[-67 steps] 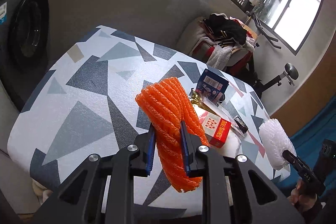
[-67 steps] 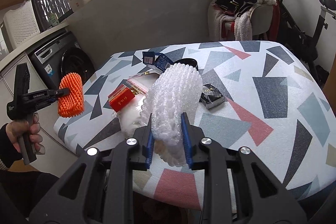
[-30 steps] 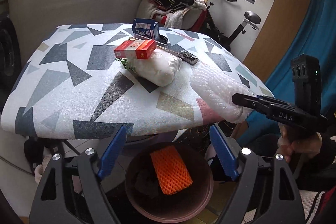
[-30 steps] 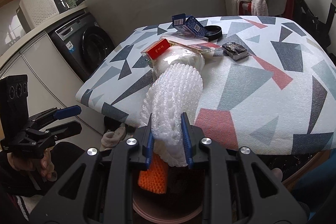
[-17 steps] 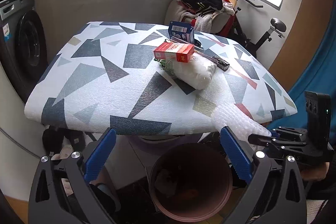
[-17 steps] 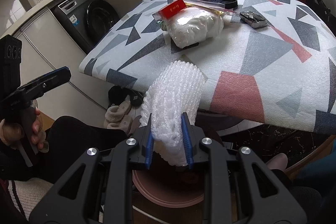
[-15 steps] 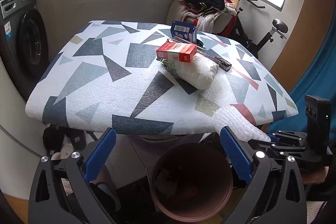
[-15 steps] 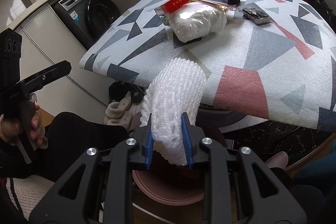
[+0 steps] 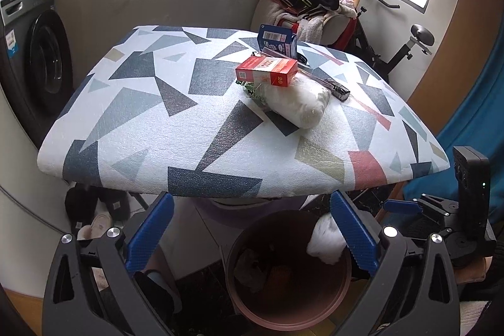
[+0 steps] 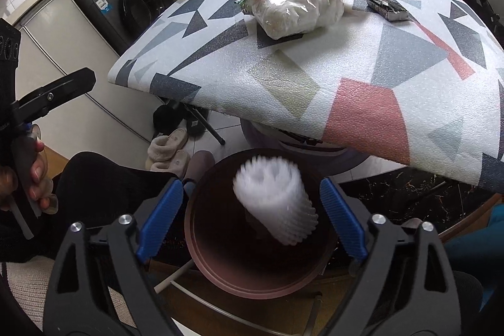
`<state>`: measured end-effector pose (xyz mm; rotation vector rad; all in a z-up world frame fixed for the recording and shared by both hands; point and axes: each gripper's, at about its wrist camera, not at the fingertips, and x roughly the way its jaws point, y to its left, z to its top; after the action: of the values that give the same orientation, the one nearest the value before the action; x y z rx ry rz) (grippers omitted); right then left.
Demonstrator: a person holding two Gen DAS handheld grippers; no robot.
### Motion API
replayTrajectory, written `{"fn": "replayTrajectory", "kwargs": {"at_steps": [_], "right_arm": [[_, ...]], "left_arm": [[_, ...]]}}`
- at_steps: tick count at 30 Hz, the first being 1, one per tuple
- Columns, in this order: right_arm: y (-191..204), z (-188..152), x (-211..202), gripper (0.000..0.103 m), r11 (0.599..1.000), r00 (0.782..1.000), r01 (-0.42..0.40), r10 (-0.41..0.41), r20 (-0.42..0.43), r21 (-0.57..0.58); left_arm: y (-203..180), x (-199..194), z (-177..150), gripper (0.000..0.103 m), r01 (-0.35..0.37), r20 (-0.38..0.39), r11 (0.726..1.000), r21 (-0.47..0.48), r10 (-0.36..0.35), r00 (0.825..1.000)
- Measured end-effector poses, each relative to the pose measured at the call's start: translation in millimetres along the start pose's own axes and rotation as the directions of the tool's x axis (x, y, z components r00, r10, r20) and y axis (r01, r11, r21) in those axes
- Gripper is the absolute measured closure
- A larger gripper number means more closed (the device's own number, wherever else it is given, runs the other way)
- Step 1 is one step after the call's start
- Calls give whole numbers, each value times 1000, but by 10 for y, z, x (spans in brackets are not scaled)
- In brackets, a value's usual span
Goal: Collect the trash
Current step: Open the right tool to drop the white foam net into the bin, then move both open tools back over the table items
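Note:
A brown bin stands on the floor below the table's front edge. A white foam net, blurred, is falling into it; it also shows in the left wrist view at the bin's right rim. My right gripper is open and empty above the bin. My left gripper is open and empty, above the bin's near side. On the table lie a red box, a white plastic bag, a blue box and a dark wrapper.
The patterned table overhangs the bin. A washing machine stands at the left, slippers lie on the floor under the table, and a chair with clothes and an exercise bike stand behind.
My right gripper has opened and let go of the white foam net, which drops into the bin. My left gripper stays open and has shifted little.

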<state>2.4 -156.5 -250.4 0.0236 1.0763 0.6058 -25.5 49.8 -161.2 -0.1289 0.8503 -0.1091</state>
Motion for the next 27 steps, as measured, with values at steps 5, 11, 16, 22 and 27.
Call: {"fn": "replayTrajectory", "kwargs": {"at_steps": [5,11,16,22,27], "right_arm": [[-51,33,-18,7,999,999,33,-33,12,14],[-175,134,-59,6,994,994,103,-104,33,29],[-275,262,-127,6,987,987,155,-157,45,48],[-436,448,-245,6,982,980,182,-185,67,50],[-570,586,-335,6,981,977,188,-192,90,48]], "left_arm": [[-1,4,3,6,-1,-2,1000,-1,1,1000],[24,46,43,6,-21,0,1000,13,21,1000],[9,74,148,6,-11,12,997,76,10,1000],[-1,78,313,6,-24,33,992,124,20,999],[87,25,445,6,-61,97,993,105,51,994]]}}
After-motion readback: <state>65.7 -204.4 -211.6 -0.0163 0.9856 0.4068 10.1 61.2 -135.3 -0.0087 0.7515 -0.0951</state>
